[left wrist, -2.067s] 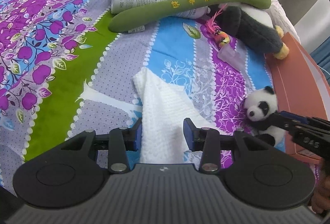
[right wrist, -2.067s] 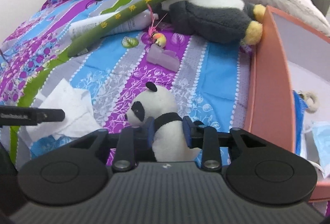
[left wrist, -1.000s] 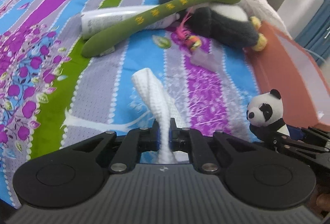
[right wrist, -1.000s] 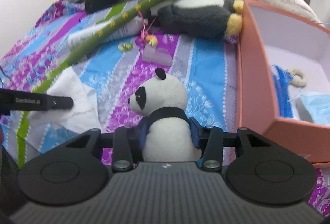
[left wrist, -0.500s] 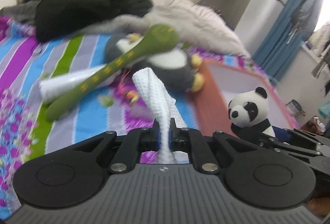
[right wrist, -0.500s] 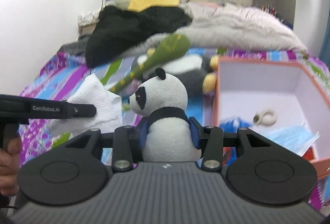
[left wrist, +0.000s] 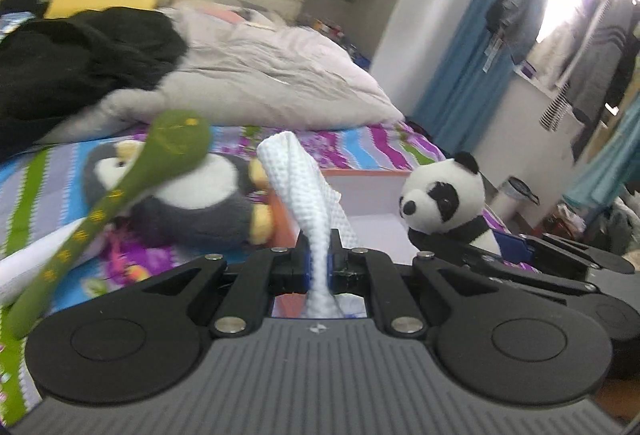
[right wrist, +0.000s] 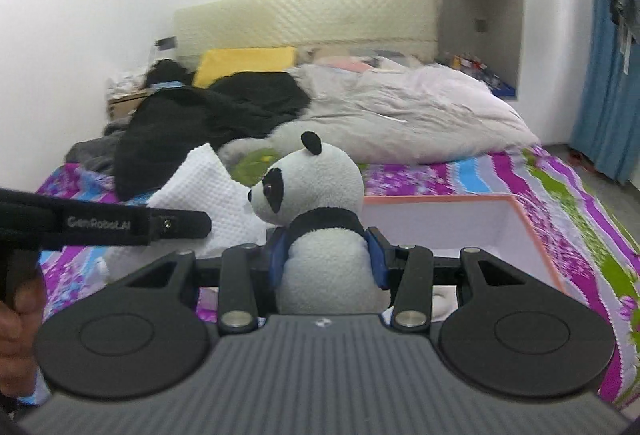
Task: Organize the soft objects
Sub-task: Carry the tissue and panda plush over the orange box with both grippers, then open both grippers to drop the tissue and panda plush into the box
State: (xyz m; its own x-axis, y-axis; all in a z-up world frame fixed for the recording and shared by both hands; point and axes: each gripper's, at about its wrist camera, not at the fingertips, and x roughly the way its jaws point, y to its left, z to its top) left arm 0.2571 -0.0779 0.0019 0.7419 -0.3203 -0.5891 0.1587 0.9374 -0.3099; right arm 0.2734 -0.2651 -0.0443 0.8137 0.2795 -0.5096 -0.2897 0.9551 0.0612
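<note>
My left gripper (left wrist: pixel 319 259) is shut on a white waffle-textured cloth (left wrist: pixel 304 191), which stands up between its blue pads and hangs in the air. The same cloth (right wrist: pixel 200 195) shows at the left in the right wrist view, beside the left gripper's black body (right wrist: pixel 120 225). My right gripper (right wrist: pixel 326 259) is shut on a small panda plush (right wrist: pixel 320 203), held upright by its body. That panda (left wrist: pixel 440 195) appears to the right in the left wrist view. Both are raised above the bed, near the open orange box (right wrist: pixel 536 231) with a white inside.
On the striped floral bedsheet (right wrist: pixel 560 187) lie a large penguin plush (left wrist: pixel 192 203), a long green soft stick (left wrist: pixel 120 195) and a white tube (left wrist: pixel 24 259). Black clothing (right wrist: pixel 208 119) and a grey duvet (right wrist: pixel 408 115) are piled behind. A hand (right wrist: pixel 16 315) shows at left.
Both grippers have risen from the bed with the cloth and the panda in them and moved towards the orange box. The views now tilt up to show the room.
</note>
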